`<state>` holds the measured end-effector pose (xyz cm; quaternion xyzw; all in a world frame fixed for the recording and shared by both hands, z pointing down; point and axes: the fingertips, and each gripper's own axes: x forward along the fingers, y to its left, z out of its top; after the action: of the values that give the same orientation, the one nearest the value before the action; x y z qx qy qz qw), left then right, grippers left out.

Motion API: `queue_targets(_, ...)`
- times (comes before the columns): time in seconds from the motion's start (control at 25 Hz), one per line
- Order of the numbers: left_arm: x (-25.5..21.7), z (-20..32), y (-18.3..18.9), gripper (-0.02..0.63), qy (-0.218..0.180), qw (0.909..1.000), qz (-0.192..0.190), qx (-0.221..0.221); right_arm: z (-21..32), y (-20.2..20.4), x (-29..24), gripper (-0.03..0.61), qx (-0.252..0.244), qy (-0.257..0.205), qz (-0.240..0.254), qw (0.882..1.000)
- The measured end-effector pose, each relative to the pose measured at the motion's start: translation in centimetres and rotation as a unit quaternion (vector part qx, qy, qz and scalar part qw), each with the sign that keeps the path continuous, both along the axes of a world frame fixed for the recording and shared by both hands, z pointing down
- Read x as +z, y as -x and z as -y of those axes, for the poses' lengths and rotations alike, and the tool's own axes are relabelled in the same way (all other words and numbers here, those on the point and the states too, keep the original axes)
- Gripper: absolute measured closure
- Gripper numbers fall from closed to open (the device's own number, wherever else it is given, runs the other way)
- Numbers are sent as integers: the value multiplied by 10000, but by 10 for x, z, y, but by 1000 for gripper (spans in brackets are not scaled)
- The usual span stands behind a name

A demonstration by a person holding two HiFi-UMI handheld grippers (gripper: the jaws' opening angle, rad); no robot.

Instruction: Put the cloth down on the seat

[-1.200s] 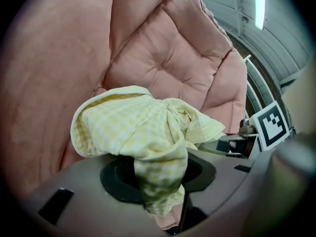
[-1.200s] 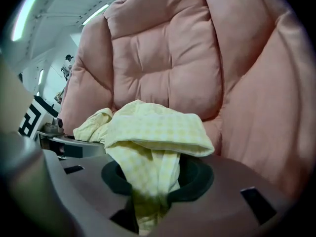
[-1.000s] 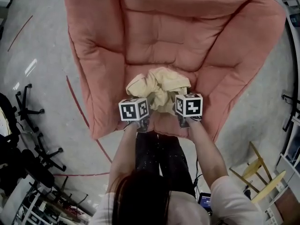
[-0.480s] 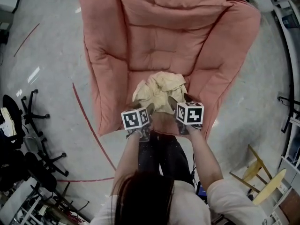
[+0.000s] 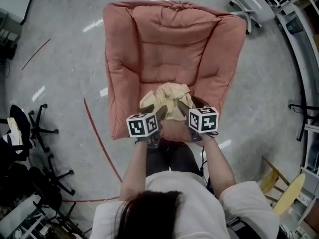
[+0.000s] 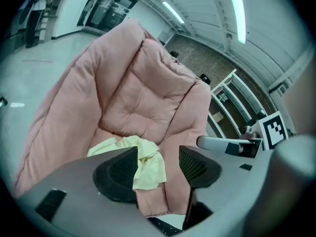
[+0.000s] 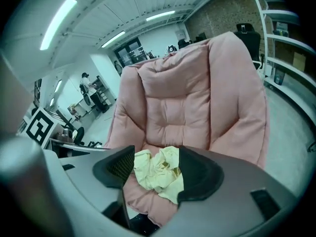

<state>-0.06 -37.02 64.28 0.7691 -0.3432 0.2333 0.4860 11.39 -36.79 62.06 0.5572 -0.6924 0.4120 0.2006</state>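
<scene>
Lying crumpled on the seat [image 5: 169, 59], the cloth [image 5: 167, 100] seems clear of jaws.

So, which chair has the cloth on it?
The big pink padded chair: the yellow cloth lies on its seat. The white chair and wooden chair hold none.

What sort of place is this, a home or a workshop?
Probably a lab or workshop hall, not a home: bare concrete floor, metal shelving, ceiling strip lights and office chairs around the pink armchair.
</scene>
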Motion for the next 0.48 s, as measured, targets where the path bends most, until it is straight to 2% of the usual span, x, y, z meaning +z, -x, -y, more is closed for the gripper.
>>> queue_targets(0.04,-16,1,-1,342,-214,9998,9,55,-1,-2,-12,294,3,-114,-83,9999)
queue_targets(0.12,-48,0,-2,389,-643,9977,73,187,-7,-8,-36,403,83,-304,-271,9991)
queue_targets(0.24,-91,1,-1,470,-1212,9922,106,255,-11,-10,-71,474,158,-556,-456,9973)
queue_targets(0.36,-121,-1,2,543,-1624,9865,76,172,-11,-2,-97,528,129,-878,-544,9946)
queue_targets(0.48,-145,-9,4,569,-1939,9809,35,124,-15,12,-122,546,42,-1190,-592,9911)
